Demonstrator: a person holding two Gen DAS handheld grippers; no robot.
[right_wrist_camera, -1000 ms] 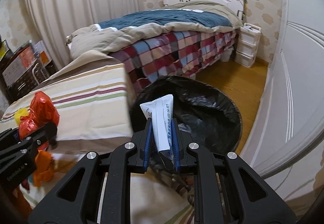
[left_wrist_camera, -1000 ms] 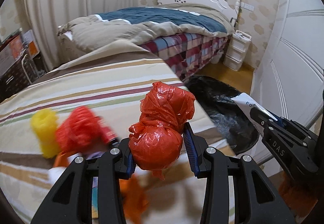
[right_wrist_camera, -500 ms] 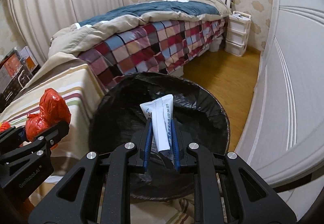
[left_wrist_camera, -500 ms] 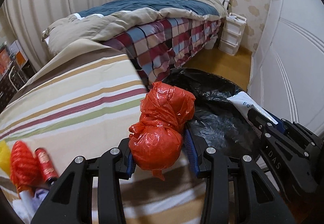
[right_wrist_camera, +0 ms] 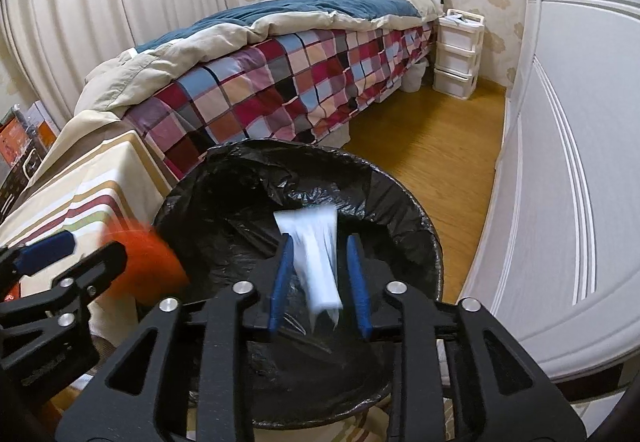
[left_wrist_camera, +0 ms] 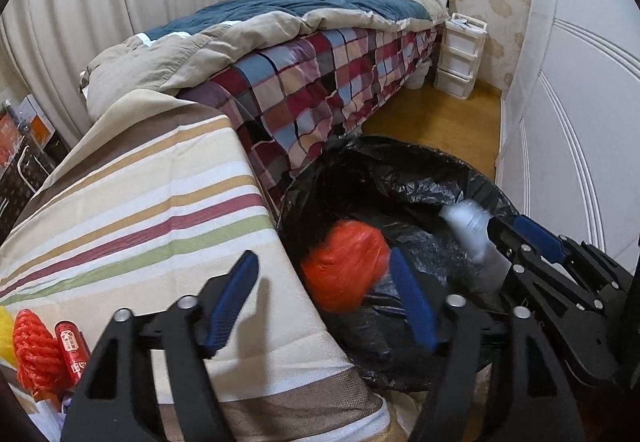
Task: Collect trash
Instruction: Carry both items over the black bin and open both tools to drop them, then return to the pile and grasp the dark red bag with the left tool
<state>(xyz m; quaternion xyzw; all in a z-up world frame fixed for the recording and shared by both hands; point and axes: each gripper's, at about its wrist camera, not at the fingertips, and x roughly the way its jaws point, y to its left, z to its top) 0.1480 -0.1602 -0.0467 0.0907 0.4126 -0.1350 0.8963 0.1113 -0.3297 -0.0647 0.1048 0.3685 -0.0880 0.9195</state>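
Observation:
A bin lined with a black bag (left_wrist_camera: 400, 162) (right_wrist_camera: 304, 162) stands on the floor beside the striped table. My left gripper (left_wrist_camera: 324, 282) is open; the red plastic bag (left_wrist_camera: 344, 270), blurred, is loose between its fingers and over the bin, and shows blurred in the right wrist view (right_wrist_camera: 148, 262). My right gripper (right_wrist_camera: 320, 274) is open; the white tube (right_wrist_camera: 316, 254), blurred, is loose between its fingers above the bin and also shows in the left wrist view (left_wrist_camera: 468, 226).
The striped tablecloth (left_wrist_camera: 140, 210) covers the table at left, with a red net bundle (left_wrist_camera: 36, 354), a red can (left_wrist_camera: 72, 350) and something yellow at its near left. A bed with a checked cover (right_wrist_camera: 280, 82), white drawers (right_wrist_camera: 456, 54) and white wardrobe doors (right_wrist_camera: 568, 162) surround the bin.
Both grippers have opened over the bin. The red plastic bag and the white tube have left the fingers and are dropping, blurred by motion.

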